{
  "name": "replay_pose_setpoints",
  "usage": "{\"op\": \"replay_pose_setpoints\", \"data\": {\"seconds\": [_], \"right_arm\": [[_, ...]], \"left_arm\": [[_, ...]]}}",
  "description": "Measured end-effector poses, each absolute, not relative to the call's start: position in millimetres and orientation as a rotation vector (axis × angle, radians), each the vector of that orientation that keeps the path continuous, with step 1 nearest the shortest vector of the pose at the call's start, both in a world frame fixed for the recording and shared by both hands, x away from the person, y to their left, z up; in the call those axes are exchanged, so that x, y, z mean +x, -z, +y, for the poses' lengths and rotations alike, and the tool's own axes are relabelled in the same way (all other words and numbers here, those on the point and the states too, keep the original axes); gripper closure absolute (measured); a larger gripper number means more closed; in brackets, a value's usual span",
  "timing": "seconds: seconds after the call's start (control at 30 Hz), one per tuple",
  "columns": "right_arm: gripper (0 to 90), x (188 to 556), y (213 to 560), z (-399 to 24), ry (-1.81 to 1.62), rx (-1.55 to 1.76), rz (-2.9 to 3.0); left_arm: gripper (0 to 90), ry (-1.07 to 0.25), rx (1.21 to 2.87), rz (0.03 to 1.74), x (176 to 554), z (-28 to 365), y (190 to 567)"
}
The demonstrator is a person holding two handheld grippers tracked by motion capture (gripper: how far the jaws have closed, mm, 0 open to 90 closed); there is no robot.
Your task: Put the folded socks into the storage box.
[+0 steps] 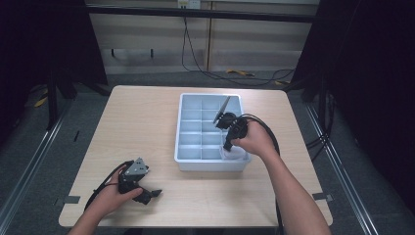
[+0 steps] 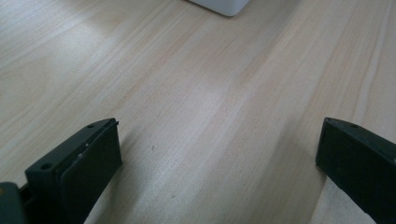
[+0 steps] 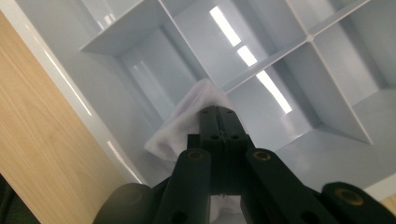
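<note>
White cloth [image 3: 187,119] pinched in right gripper [image 3: 218,112] jaws, partly hidden; left gripper [image 2: 219,154] jaws spread.

Both my forearms are bare, no sleeves on them. My left gripper [image 1: 155,193] is black, with a grey three-cornered plate on top and a black cable behind it. Its two jaws are flat black blocks with small screw holes. My right gripper [image 3: 219,112] is black too, with brass-coloured screws in its arms and thick black cables.
</note>
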State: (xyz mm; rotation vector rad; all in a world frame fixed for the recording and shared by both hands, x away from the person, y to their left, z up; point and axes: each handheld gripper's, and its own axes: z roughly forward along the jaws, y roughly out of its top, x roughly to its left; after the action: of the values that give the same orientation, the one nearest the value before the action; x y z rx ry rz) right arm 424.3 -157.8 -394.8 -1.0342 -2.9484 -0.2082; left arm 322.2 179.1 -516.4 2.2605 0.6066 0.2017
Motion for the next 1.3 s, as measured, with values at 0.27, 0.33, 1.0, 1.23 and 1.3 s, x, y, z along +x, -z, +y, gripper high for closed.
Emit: {"op": "replay_pose_setpoints", "data": {"seconds": [0.27, 0.33, 1.0, 1.23, 1.3], "right_arm": [[90.0, 420, 410, -158, 0.153, -1.014, -2.948], [90.0, 420, 414, -161, 0.17, -1.021, -2.942], [76.6, 410, 405, -181, 0.321, -1.067, -2.912], [67.4, 403, 383, -187, 0.358, -1.089, -2.933], [64.0, 402, 380, -189, 0.365, -1.091, -2.935]], "left_arm": [[0.0, -0.202, 2.266, 0.603, 322, 179, 516], [0.0, -0.202, 2.266, 0.603, 322, 179, 516], [0.0, -0.201, 2.264, 0.605, 322, 179, 516], [0.0, -0.203, 2.266, 0.602, 322, 179, 516], [0.0, -0.203, 2.273, 0.597, 322, 180, 516]]}}
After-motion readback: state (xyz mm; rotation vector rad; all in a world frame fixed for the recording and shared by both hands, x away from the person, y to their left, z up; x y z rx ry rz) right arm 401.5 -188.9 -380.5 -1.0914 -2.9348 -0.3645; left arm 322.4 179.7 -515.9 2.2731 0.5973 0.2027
